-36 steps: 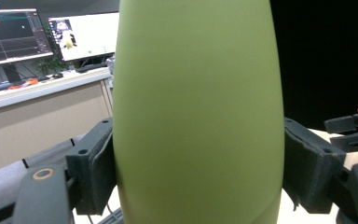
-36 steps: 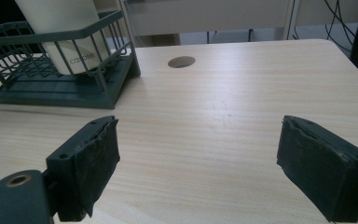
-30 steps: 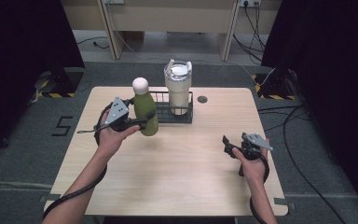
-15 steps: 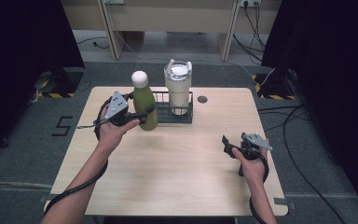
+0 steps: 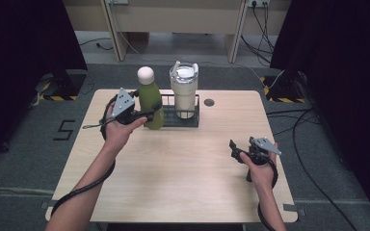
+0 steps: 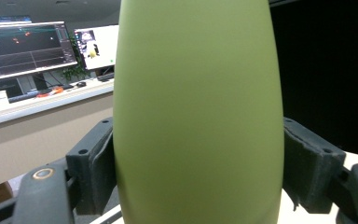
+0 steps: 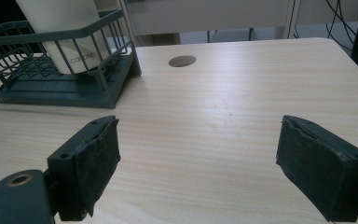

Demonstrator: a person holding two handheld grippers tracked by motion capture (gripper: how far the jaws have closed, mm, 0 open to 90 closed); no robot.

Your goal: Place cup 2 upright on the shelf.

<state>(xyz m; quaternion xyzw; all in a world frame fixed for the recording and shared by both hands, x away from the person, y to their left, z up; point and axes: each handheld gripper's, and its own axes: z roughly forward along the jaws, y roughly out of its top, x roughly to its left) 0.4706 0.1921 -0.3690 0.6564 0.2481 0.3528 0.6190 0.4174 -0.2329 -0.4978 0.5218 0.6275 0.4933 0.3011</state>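
Note:
A green bottle [image 5: 150,103] with a white cap stands upright just left of a dark wire basket [image 5: 192,119] at the back of the table. My left gripper [image 5: 150,115] is shut on the bottle's lower body. In the left gripper view the bottle [image 6: 198,107] sits between both pads [image 6: 95,168], which press its sides. I cannot tell whether its base touches the table. A cream tumbler [image 5: 183,94] with a lid stands inside the basket. My right gripper [image 5: 234,150] is held low over the table's front right, open, with nothing between its pads [image 7: 91,161].
In the right gripper view the basket [image 7: 60,88] with the tumbler [image 7: 65,32] lies ahead to the left, and a round hole [image 7: 182,60] marks the tabletop behind it. Bare light wood [image 5: 183,168] spans the table's middle. Cables cross the floor on the right.
My left gripper has brought the bottle from a tilt to upright and shifted it slightly back, closer to the basket's left end. The right gripper has stayed put.

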